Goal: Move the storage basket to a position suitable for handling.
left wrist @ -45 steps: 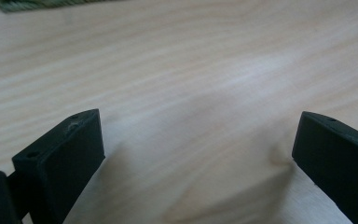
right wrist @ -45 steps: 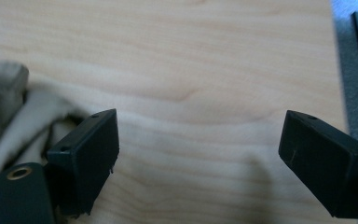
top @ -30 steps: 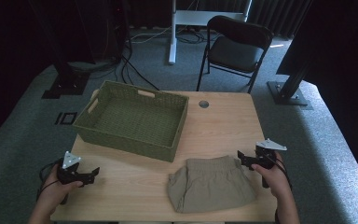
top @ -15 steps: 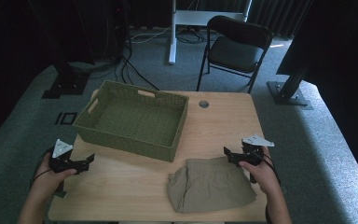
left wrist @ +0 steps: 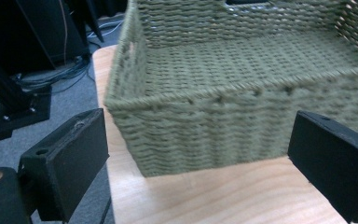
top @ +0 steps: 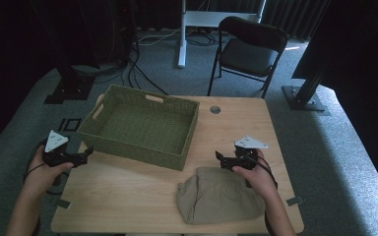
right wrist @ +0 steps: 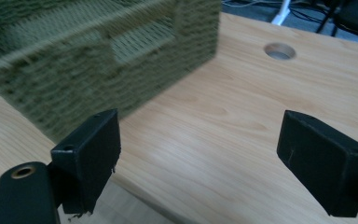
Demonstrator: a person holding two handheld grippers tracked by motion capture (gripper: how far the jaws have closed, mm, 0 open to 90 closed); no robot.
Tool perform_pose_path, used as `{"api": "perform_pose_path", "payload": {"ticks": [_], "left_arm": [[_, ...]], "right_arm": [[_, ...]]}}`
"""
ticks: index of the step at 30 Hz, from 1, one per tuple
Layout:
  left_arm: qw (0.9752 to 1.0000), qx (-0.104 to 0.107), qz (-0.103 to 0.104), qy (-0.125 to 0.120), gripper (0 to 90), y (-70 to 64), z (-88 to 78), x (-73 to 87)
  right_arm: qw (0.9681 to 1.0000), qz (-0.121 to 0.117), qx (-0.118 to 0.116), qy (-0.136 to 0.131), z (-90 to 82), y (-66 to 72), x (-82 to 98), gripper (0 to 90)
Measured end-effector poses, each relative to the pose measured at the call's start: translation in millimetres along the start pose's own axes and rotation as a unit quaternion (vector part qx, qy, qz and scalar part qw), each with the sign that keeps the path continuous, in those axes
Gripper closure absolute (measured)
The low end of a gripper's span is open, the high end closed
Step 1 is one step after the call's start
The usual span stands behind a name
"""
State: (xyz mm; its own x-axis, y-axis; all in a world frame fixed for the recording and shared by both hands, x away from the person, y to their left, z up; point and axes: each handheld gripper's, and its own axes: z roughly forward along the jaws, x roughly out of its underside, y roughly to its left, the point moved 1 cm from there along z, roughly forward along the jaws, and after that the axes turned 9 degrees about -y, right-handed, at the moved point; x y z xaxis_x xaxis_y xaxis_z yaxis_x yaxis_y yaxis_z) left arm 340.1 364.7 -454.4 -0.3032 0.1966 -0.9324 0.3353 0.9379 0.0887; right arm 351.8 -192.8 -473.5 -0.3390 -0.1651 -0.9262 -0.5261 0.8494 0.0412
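Note:
A green woven basket [top: 140,127] stands empty on the left half of the wooden table [top: 236,128]. A folded khaki garment [top: 219,195] lies near the front right edge. My left gripper [top: 84,155] hovers open at the table's left edge, pointing at the basket's near corner [left wrist: 177,126]; its jaws stand wide apart. My right gripper [top: 220,158] is open just above the garment's far edge, aimed toward the basket [right wrist: 98,56] with bare wood between its jaws.
A round cable hole [top: 215,109] sits in the table's far edge. A black folding chair [top: 248,49] stands behind the table, with a white desk leg [top: 182,34] and floor cables beyond. Black stand bases [top: 302,98] rest on the carpet at both sides.
My right gripper has moved left and inward over the garment's far edge. My left gripper has drifted left and slightly up, toward the table's left edge.

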Motion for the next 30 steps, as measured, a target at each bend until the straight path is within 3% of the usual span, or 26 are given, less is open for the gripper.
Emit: {"api": "perform_pose_path", "payload": {"ticks": [6,8,11,14,17,19,23,26,30], "left_arm": [[0.9999,-0.008,-0.011,-0.008,5.8,12.2,9.3,-8.6],[0.9999,-0.015,-0.003,-0.005,5.8,16.5,15.0,-9.4],[0.9999,-0.010,-0.012,-0.003,5.8,21.5,24.0,-10.3],[0.9998,-0.020,0.005,-0.006,6.6,23.8,30.6,-14.2],[0.9996,-0.022,-0.004,-0.020,9.0,24.4,36.4,-19.2],[0.9990,-0.030,-0.017,-0.029,13.5,28.6,41.1,-22.0],[0.9985,-0.037,-0.036,-0.020,17.9,36.8,52.7,-19.9],[0.9977,-0.037,-0.056,-0.012,29.7,41.4,60.8,-13.1],[0.9978,-0.038,-0.054,0.007,37.2,43.1,70.0,-2.6]], "right_arm": [[0.9997,-0.001,-0.019,-0.013,11.7,19.2,-13.1,13.1],[0.9996,0.000,-0.024,-0.017,15.6,25.4,-17.2,13.1],[0.9993,-0.006,-0.031,-0.019,21.5,35.2,-22.1,13.1],[0.9988,-0.009,-0.042,-0.022,27.3,44.2,-26.1,13.0],[0.9984,-0.016,-0.050,-0.022,34.1,52.8,-29.9,13.0],[0.9980,-0.014,-0.056,-0.025,38.9,58.8,-32.8,13.0],[0.9973,-0.014,-0.062,-0.037,48.1,73.0,-38.1,13.2],[0.9973,-0.010,-0.060,-0.040,55.2,83.6,-40.0,13.3],[0.9982,-0.014,-0.044,-0.039,65.2,92.2,-38.4,15.8]]}}
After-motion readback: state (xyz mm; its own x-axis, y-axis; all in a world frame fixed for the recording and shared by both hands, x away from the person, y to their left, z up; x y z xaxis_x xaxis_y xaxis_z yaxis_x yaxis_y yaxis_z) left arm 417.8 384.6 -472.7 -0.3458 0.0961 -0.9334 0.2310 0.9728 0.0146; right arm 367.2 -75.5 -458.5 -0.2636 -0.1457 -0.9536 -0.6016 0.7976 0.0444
